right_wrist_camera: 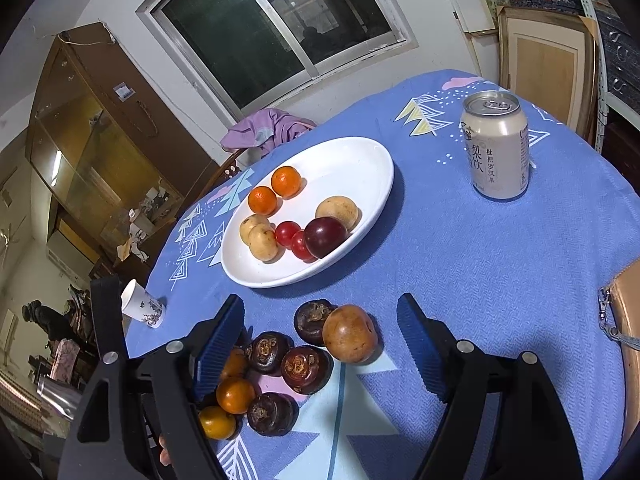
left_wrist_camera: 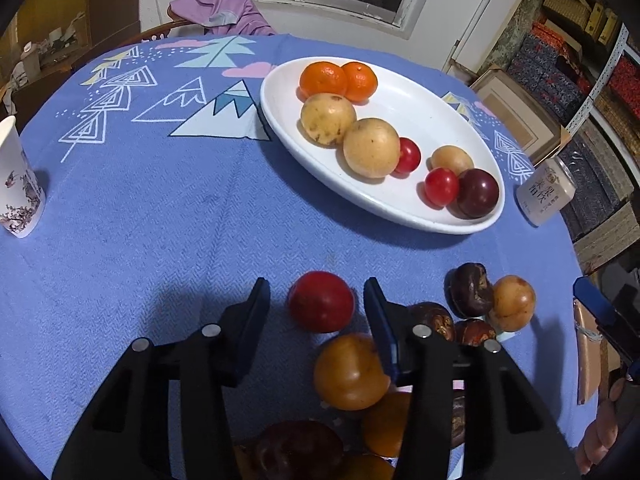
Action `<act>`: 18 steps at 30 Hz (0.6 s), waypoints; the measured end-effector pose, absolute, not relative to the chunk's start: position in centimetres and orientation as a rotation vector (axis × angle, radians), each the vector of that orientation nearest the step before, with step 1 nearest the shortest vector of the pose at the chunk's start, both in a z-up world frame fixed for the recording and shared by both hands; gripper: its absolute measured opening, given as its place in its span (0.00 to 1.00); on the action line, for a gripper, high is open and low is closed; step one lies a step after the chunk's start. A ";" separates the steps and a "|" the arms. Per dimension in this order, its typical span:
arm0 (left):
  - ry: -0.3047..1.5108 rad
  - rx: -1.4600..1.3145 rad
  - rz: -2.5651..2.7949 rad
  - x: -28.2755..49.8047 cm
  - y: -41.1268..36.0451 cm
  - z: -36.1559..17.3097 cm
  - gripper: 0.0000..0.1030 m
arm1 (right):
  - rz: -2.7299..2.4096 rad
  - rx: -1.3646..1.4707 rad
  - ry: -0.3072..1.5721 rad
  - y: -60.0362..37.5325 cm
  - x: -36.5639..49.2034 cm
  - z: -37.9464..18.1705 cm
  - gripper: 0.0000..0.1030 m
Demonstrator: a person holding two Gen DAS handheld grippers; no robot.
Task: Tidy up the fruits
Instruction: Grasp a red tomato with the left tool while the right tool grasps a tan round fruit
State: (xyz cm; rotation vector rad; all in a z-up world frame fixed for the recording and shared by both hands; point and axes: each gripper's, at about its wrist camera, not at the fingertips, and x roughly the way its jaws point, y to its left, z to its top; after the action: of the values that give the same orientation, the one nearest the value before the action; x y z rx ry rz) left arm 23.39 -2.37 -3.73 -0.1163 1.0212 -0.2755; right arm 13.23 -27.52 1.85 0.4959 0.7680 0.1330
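A white oval plate (left_wrist_camera: 400, 216) (right_wrist_camera: 280, 280) holds two oranges (left_wrist_camera: 338, 80), two yellowish fruits (left_wrist_camera: 370, 148), two small red ones (left_wrist_camera: 440, 186), a tan one and a dark purple plum (left_wrist_camera: 478, 193). My left gripper (left_wrist_camera: 316, 292) stands open around a loose red fruit (left_wrist_camera: 321, 301) on the blue cloth, with a small gap on each side. An orange-yellow fruit (left_wrist_camera: 350, 372) lies just behind it. My right gripper (right_wrist_camera: 320, 312) hangs open over dark brown water chestnuts (right_wrist_camera: 306, 369) and a tan fruit (right_wrist_camera: 349, 333), touching none.
A drink can (right_wrist_camera: 496, 144) (left_wrist_camera: 546, 192) stands right of the plate. A paper cup (left_wrist_camera: 18, 184) (right_wrist_camera: 142, 306) sits at the left table edge. A brown pouch (right_wrist_camera: 628, 320) lies at the right edge. A chair with purple cloth (left_wrist_camera: 224, 12) is behind the table.
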 end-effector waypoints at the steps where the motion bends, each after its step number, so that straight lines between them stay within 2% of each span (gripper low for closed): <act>1: 1.025 -0.118 -0.287 23.3 -2.5 -3.8 0.35 | 0.135 0.497 0.770 -27.5 13.3 1.8 0.77; 2: 1.027 -0.117 -0.292 23.3 -2.6 -3.8 0.31 | 0.134 0.497 0.770 -27.6 13.3 1.8 0.77; 9: 1.006 -0.089 -0.280 22.4 -2.5 -3.5 0.31 | 0.133 0.498 0.771 -27.8 13.3 1.8 0.77; 18: 0.850 -0.096 -0.169 17.7 2.7 0.5 0.31 | 0.163 0.450 0.844 -26.9 13.9 0.8 0.77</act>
State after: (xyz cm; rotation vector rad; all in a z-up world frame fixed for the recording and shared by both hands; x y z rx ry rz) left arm 17.66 2.71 0.46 -0.0959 0.8502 -0.1687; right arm 13.95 -26.91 0.81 0.4505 0.8444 0.1625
